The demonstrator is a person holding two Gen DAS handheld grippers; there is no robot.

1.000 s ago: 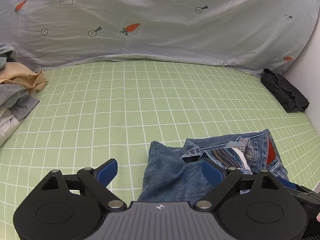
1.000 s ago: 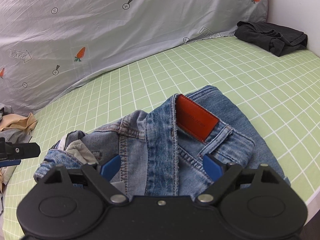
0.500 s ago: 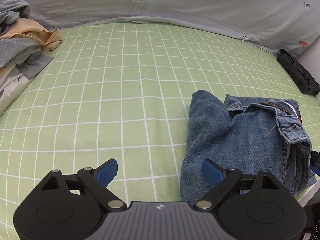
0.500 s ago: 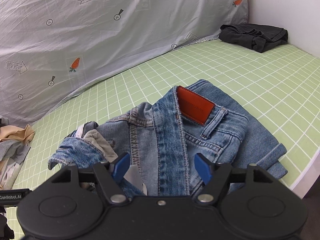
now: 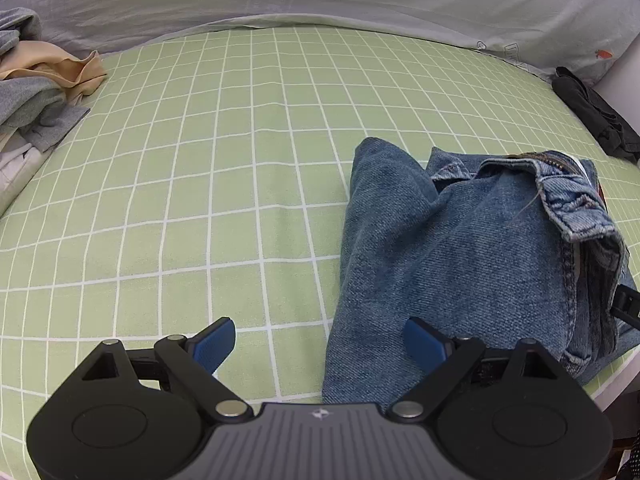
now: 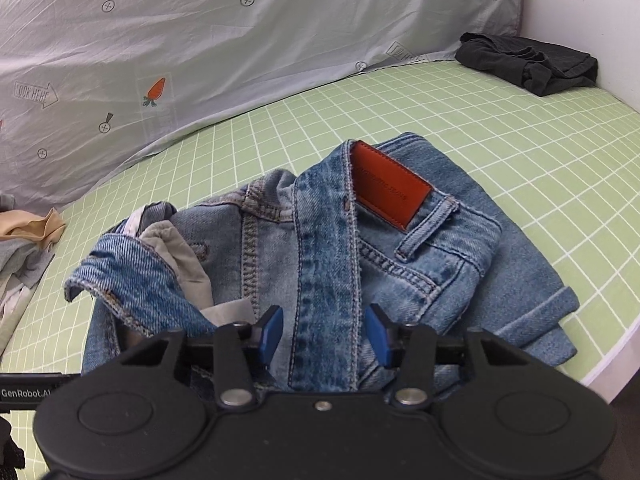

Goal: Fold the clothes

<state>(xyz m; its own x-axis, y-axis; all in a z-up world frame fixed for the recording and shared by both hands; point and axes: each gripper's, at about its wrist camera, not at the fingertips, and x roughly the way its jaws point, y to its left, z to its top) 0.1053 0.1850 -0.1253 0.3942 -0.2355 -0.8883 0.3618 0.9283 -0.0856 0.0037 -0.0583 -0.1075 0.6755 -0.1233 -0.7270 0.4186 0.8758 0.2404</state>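
Folded blue jeans [image 5: 460, 248] lie at the near right edge of the green checked bed sheet [image 5: 240, 160]. In the right wrist view the jeans [image 6: 440, 264] show an orange leather patch [image 6: 390, 188] and a rumpled waistband. My left gripper [image 5: 320, 344] is wide open just above the sheet, its right fingertip [image 5: 424, 344] over the jeans' left edge. My right gripper [image 6: 324, 336] is partly closed, its blue pads [image 6: 272, 336] on either side of a waistband strip [image 6: 328, 280]; a small gap still shows at the left pad.
A heap of grey and beige clothes [image 5: 36, 92] lies at the far left. A dark folded garment [image 6: 528, 62] sits in the far right corner by the white wall. A grey carrot-print sheet [image 6: 200, 60] rises behind the bed. The bed edge [image 6: 600, 368] is close on the right.
The right gripper's fingers have narrowed steadily around the waistband strip. The left gripper has risen and tilted down, staying wide open, so more of the jeans and sheet show.
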